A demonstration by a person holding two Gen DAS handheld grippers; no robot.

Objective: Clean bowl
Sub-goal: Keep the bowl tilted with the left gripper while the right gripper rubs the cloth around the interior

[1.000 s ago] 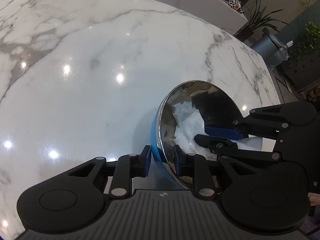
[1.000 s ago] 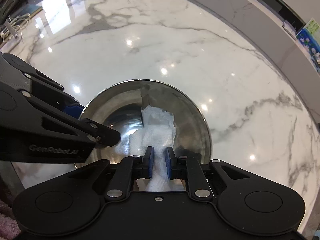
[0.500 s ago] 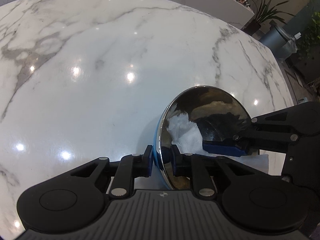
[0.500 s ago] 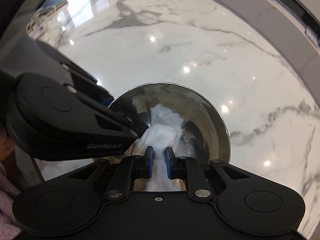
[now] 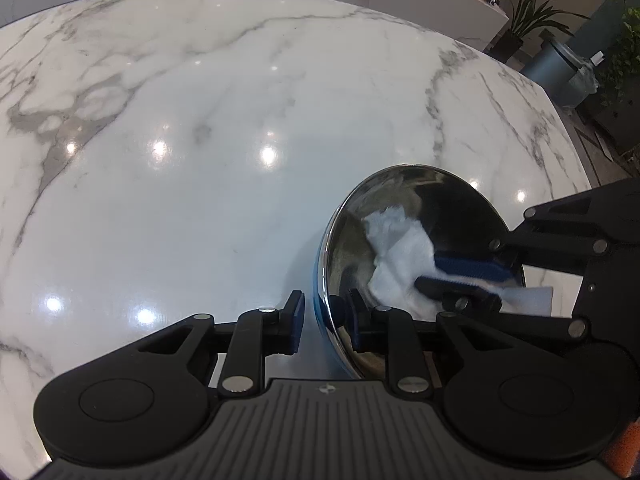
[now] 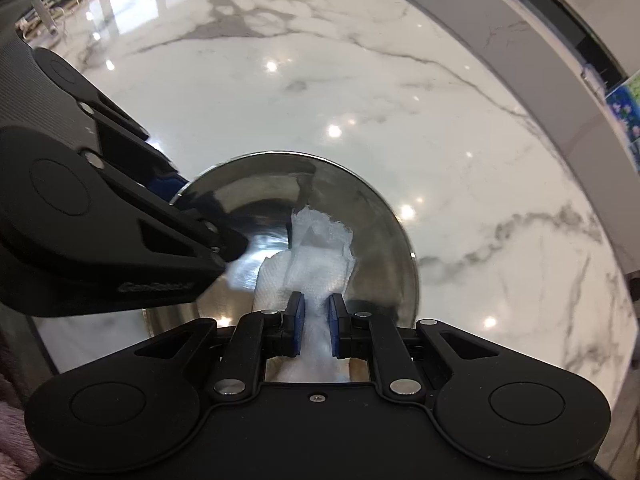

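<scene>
- Left gripper (image 5: 323, 315) straddles the steel bowl's (image 5: 452, 200) rim; its jaws have just widened, outer pad now clear.
- Right gripper (image 6: 316, 312) stays clenched on the white tissue (image 6: 316, 256), wiping inside.

The left gripper (image 5: 322, 318) straddles the rim of the steel bowl (image 5: 460, 208) at its 7 o'clock edge, its jaws having just been opening; the outer pad stands just clear of the blue outer wall. The bowl tilts on the marble countertop (image 5: 200, 168). From 3 o'clock the right gripper (image 5: 456, 276) pinches a white paper towel (image 5: 400, 256) inside the bowl. A potted plant (image 5: 520, 20) stands at 1 o'clock.
</scene>
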